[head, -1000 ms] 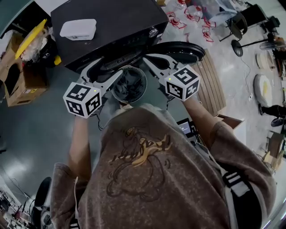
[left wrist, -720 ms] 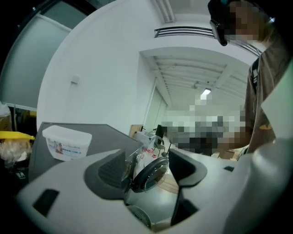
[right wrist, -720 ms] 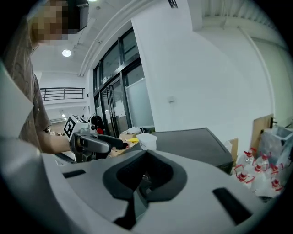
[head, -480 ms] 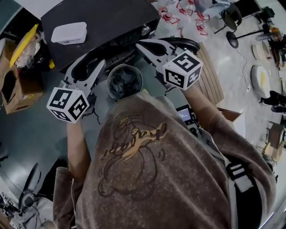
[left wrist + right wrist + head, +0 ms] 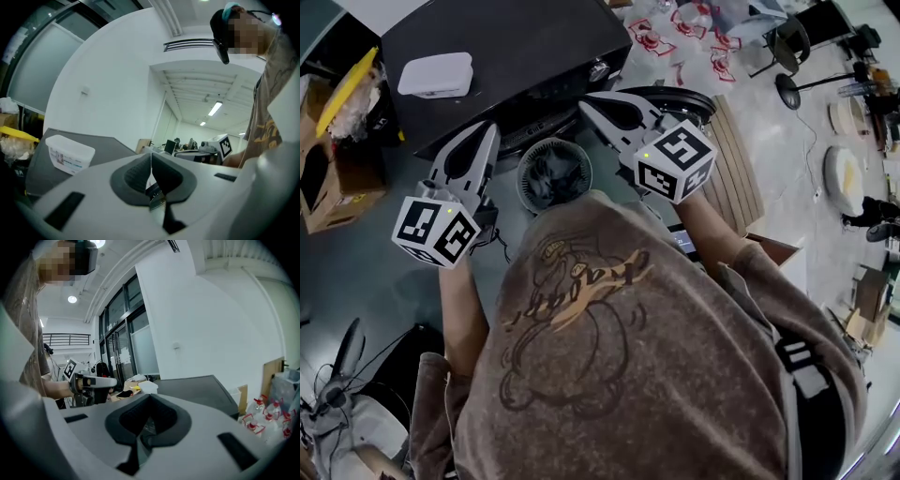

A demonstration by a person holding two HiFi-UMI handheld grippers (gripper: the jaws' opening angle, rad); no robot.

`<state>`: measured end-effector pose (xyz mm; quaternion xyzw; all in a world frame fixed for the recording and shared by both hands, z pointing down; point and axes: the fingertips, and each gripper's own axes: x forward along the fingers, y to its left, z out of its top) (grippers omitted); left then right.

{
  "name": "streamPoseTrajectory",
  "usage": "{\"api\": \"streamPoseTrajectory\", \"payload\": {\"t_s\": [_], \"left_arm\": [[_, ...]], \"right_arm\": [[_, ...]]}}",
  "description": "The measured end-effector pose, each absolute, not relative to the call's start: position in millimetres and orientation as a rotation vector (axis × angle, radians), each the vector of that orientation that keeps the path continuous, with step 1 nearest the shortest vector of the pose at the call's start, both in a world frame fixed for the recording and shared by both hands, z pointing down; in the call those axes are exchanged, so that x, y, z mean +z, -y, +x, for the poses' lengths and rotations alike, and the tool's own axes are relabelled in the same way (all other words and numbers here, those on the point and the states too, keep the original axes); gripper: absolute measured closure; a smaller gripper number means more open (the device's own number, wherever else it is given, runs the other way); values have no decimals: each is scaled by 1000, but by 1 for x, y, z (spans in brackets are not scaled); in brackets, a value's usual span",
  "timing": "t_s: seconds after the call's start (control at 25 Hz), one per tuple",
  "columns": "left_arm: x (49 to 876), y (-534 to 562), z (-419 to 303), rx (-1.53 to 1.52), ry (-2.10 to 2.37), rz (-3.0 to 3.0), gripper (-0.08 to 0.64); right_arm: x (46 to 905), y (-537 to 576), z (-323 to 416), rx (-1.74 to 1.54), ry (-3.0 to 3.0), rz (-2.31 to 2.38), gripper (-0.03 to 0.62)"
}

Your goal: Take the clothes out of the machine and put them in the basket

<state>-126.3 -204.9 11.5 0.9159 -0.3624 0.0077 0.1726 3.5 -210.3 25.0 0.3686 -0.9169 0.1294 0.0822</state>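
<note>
Dark, crumpled clothes point(image 5: 551, 180) lie in a round, slatted grey basket point(image 5: 582, 156) before the black boxy machine point(image 5: 516, 47); the left gripper point(image 5: 484, 131) and right gripper point(image 5: 589, 103) are pinched together, apparently empty.

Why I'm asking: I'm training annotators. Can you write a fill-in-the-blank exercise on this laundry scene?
1. The box on top of the machine is ____ in colour.
2. The clothes lying in the basket are ____ in colour.
3. The machine's round door stands ____.

Missing words: white; dark; open.
</note>
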Motion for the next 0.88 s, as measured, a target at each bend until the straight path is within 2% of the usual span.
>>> {"api": "streamPoseTrajectory", "payload": {"t_s": [0.36, 0.88], "left_arm": [[13, 193, -123, -13, 1129, 2590, 554], [27, 178, -128, -51, 1265, 2600, 555]], "right_arm": [[24, 200, 16, 265, 2771, 1053, 595], [46, 196, 9, 301, 2841, 1036, 595]]}}
